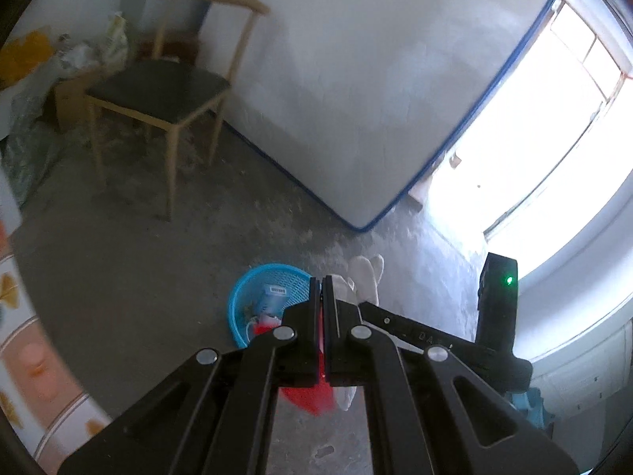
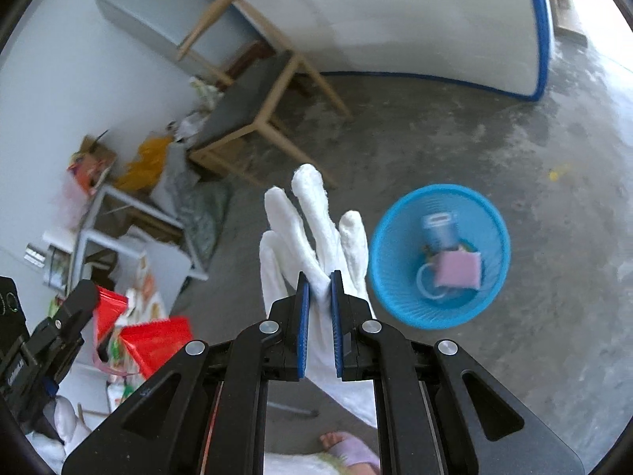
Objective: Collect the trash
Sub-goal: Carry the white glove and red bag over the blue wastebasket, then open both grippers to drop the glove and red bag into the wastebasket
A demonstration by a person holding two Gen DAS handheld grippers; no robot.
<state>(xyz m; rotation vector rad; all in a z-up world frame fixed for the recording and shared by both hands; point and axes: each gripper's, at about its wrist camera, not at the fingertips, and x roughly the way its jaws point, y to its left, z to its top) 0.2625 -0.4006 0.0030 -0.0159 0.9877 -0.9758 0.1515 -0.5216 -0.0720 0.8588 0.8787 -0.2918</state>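
My right gripper is shut on a white glove and holds it in the air, its fingers pointing up, left of a blue mesh basket on the floor. The basket holds a pink pad and a blue-white package. My left gripper is shut on a red wrapper that hangs below its jaws; it also shows in the right wrist view. The basket lies just beyond and left of the left gripper, and the glove shows behind it.
A wooden chair stands on the concrete floor by a white mattress leaning on the wall. Bags and boxes pile up at the left wall, beside a white frame table. A bright doorway is at right.
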